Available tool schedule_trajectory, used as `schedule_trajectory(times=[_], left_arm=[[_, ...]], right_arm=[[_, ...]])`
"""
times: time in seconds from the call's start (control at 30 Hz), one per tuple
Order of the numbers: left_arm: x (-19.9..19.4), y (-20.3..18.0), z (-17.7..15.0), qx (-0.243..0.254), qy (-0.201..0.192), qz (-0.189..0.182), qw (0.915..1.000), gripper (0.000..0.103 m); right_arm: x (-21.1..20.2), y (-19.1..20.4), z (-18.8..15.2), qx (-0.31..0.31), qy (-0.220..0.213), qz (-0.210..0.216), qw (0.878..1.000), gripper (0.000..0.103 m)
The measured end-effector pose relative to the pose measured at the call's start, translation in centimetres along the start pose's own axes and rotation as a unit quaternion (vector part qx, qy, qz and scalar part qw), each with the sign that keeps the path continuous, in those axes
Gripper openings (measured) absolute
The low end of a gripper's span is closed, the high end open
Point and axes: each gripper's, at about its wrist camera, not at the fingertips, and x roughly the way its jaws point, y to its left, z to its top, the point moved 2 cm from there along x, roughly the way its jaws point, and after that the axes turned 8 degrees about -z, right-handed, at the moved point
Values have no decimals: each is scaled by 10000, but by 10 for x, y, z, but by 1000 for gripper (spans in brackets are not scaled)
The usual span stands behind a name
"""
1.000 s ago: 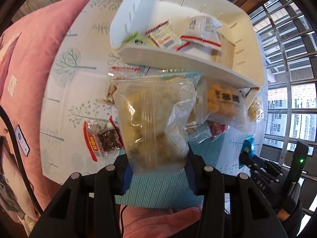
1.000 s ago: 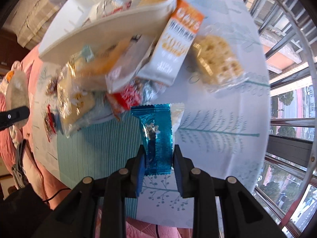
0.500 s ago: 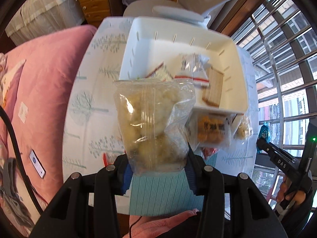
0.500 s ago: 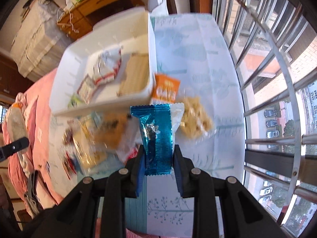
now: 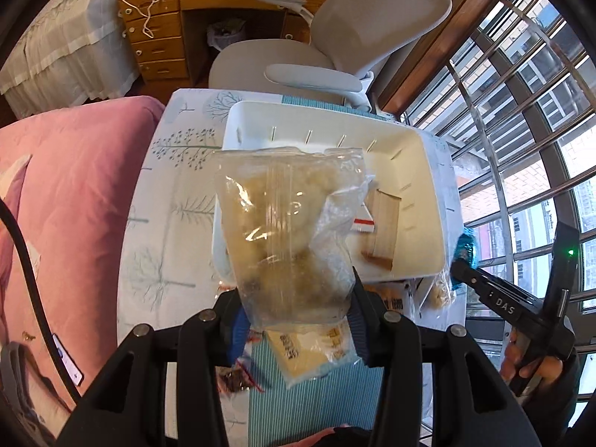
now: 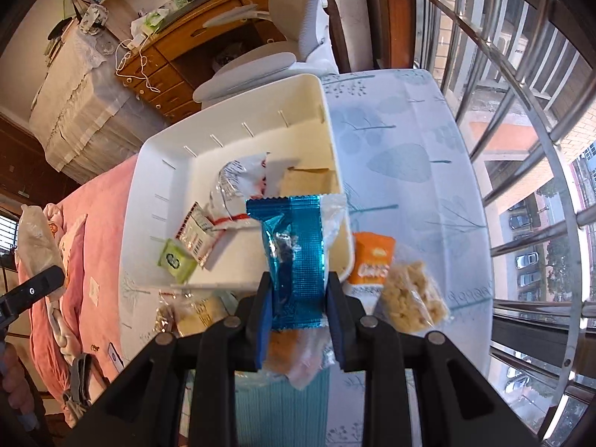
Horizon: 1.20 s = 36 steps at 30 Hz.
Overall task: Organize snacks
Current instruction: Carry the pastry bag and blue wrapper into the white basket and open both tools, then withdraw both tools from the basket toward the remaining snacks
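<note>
My left gripper (image 5: pixel 298 320) is shut on a clear zip bag of pale yellow snacks (image 5: pixel 287 238), held in the air over the near left part of the white bin (image 5: pixel 421 171). My right gripper (image 6: pixel 298 313) is shut on a blue foil snack packet (image 6: pixel 298 253), hanging above the bin's (image 6: pixel 149 186) near right corner. Inside the bin lie a red-striped clear packet (image 6: pixel 238 182), a small barcode packet (image 6: pixel 195 232), a green packet (image 6: pixel 175 260) and a tan wafer pack (image 6: pixel 305 180). The right gripper (image 5: pixel 462 260) also shows at the right edge of the left wrist view.
On the tree-print tablecloth (image 6: pixel 428 171) in front of the bin lie an orange packet (image 6: pixel 372 260), a clear bag of puffed snack (image 6: pixel 409 298) and other wrapped snacks (image 5: pixel 313 350). A pink bed (image 5: pixel 67 193) is at the left, a grey office chair (image 5: pixel 335 44) behind, window bars (image 6: pixel 521 111) at the right.
Both grippers have risen and drawn back with their packets still held. The table and bin look smaller and farther below, and the chair and desk behind have come into view.
</note>
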Motion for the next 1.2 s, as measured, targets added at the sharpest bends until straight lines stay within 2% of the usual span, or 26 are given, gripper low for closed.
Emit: schedule_trajectory(times=[0.2, 0.27, 0.3, 0.33, 0.37, 0.43, 0.73, 0.97, 1.2], left_arm=[[23, 11, 17, -102, 127, -340, 9993, 44], [29, 13, 19, -99, 167, -236, 9995, 54], [30, 12, 19, -45, 148, -207, 9997, 58], [31, 11, 20, 3, 119, -193, 9997, 68], [30, 9, 20, 46, 93, -184, 9998, 72], [31, 8, 20, 57, 104, -215, 9997, 72], [26, 4, 6, -82, 180, -222, 9996, 77], [23, -2, -22, -246, 255, -159, 9992, 80], [27, -4, -59, -598, 302, -156, 9976, 84]], right_arm=[[10, 16, 11, 88, -152, 137, 9998, 28], [14, 17, 12, 127, -150, 162, 9997, 28], [16, 18, 13, 143, -107, 179, 9997, 30], [16, 18, 13, 148, -84, 199, 9997, 32], [17, 18, 13, 157, -72, 223, 9996, 38], [18, 16, 13, 201, -73, 232, 9995, 43], [12, 1, 6, 406, -12, 312, 9987, 44], [5, -11, -11, 541, 132, 551, 9969, 49], [6, -28, -34, 758, 539, 922, 9914, 52]])
